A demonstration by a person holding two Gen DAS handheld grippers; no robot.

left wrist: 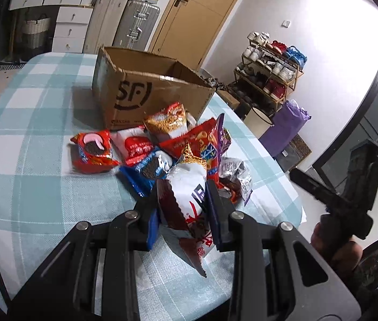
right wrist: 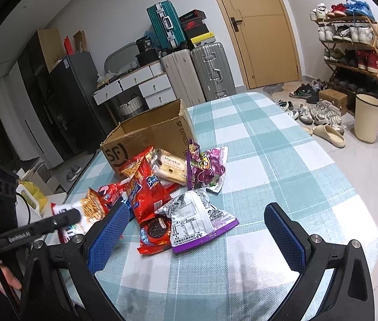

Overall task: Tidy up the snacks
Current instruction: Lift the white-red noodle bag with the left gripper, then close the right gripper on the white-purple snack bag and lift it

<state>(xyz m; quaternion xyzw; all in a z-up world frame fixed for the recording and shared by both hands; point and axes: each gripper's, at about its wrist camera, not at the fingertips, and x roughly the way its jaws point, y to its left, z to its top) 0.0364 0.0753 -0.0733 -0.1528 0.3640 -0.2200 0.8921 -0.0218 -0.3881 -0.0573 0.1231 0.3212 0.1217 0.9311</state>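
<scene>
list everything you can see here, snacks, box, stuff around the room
cardboard box: 1, brown, SF logo, open, on the table behind the snacks
snack packets: about ten, mostly red, some purple, blue and white, heaped in front of the box
white snack packet: 1, white and dark red, gripped above the table
tablecloth: 1, teal and white check, covering the table
suitcases: 3, beige, silver, teal, against the far wall
drawer unit: 1, white, beside the suitcases
door: 1, tan, closed
shoe rack: 1, wooden, full of shoes, right of the door
bin: 1, cream, on the floor
left hand-held gripper: shut on the white snack packet
right hand-held gripper: open, above the table
</scene>
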